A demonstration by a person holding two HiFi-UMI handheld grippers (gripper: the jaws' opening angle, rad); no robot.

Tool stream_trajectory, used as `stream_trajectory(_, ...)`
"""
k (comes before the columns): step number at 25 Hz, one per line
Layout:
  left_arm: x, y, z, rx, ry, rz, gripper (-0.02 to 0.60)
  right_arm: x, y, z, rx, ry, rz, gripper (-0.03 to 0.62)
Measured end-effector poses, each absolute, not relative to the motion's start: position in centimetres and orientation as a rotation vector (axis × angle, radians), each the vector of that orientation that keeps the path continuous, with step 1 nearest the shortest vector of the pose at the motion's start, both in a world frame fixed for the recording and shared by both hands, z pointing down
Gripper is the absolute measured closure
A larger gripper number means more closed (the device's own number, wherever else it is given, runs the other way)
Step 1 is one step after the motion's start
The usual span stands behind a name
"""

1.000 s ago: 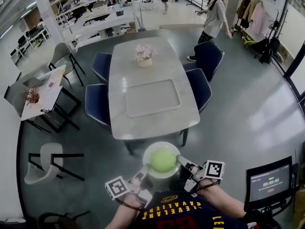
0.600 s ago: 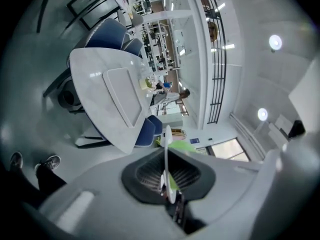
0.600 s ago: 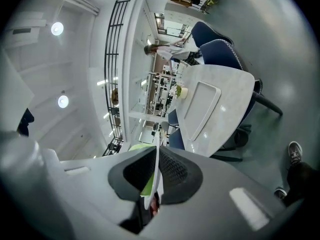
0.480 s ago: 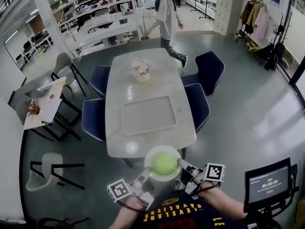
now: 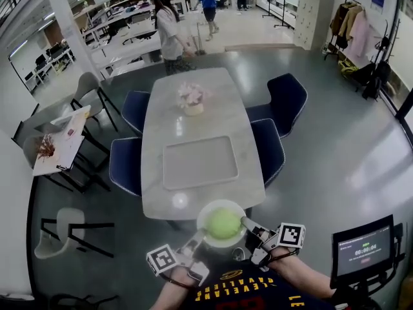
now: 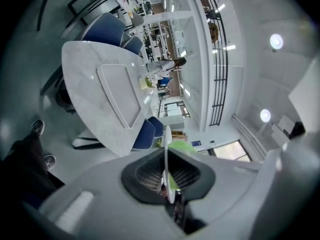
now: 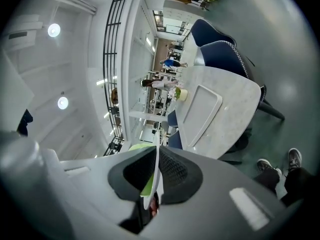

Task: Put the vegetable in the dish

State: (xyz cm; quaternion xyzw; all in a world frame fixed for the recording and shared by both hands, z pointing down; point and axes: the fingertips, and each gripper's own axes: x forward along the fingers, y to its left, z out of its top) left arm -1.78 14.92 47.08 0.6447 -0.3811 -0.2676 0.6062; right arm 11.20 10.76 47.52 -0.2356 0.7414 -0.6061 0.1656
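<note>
The left gripper (image 6: 167, 171) was clenched on the thin white rim of the dish (image 5: 204, 214), which stood edge-on between its ribbed pads. The right gripper (image 7: 156, 170) pinched the opposite rim in the same way. The green vegetable (image 5: 223, 224) lay inside the dish, between the two pairs of jaws and just beyond the tips of each, while ahead of both jaws stretched the pale table (image 5: 193, 108), its near edge overlapped by the dish's far rim in the head view.
</note>
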Motion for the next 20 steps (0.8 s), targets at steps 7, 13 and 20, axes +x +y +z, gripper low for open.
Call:
stream_trajectory(7,-0.8,10.8,47.6,1.491,-0.842,-0.594,0.566,12.4,7.2,47.9,-0.728,2.075,-1.725,0.574)
stream_trajectory(13,-1.1,6.5,47.1,1.516,-0.776,-0.563,0.566,12.3,3.7,47.3,-0.809,2.058,-1.671,0.574)
stream_trajectory(20,-3.9,-0.4,47.0,1.529,-0.710,-0.533,0.566,9.7,-2.3,47.0,-0.885,2.022,-1.648,0.574)
